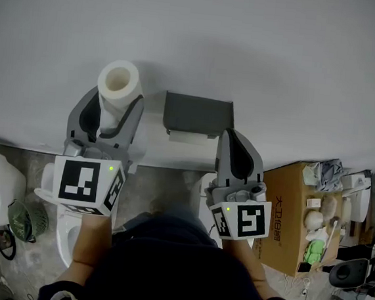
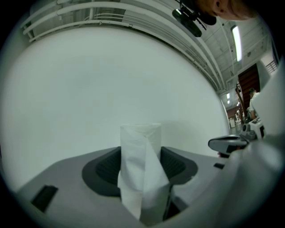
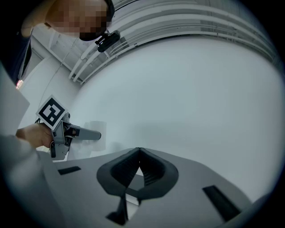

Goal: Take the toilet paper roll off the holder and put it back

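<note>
Now the left tool is clamped on the toilet paper roll, which stands upright between its jaws. The right tool is empty, jaws together, with the holder close ahead of its tip.

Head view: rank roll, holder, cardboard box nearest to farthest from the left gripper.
1. Roll: clamped between the left gripper's jaws.
2. Holder: on the wall, to its right.
3. Cardboard box: far right.
</note>
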